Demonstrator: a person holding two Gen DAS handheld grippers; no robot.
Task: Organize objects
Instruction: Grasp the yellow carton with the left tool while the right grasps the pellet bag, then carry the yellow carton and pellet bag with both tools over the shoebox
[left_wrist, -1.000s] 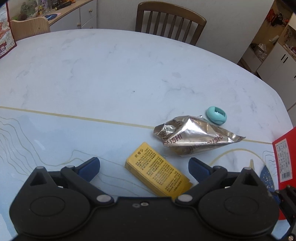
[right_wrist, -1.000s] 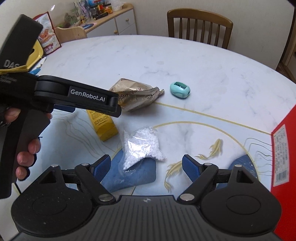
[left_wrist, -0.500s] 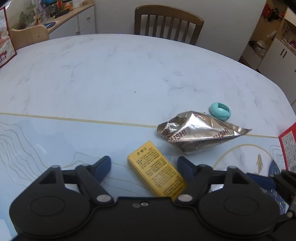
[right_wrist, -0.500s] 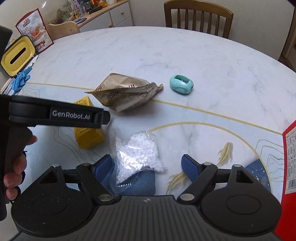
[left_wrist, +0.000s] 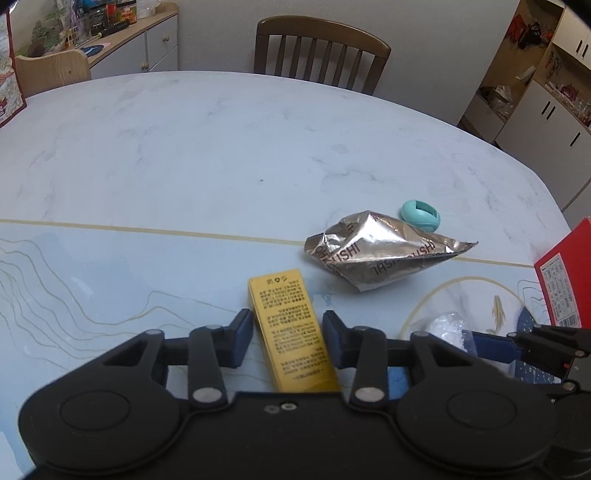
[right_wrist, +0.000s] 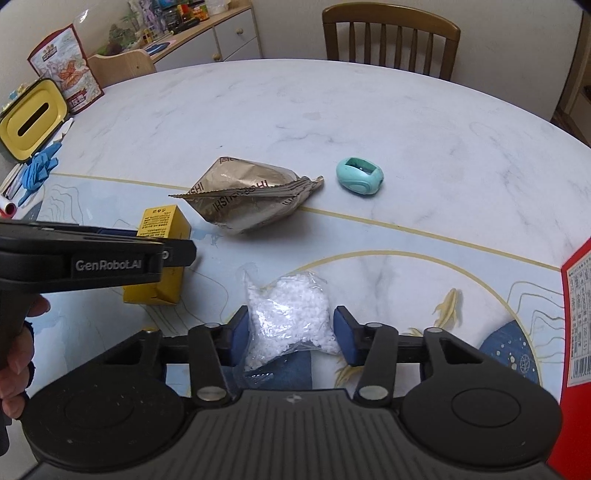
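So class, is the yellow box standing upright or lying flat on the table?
Lying flat. The yellow box rests on a long side with its printed face up, between the left gripper fingers; the right wrist view shows it flat on the table.

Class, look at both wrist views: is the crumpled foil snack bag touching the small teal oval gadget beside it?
Apart. The right wrist view shows bare marble between the foil bag tip and the teal gadget.

Left gripper (right_wrist: 162, 254) reads "GenRobot.AI"; foil bag (right_wrist: 251, 201) "ISHI".
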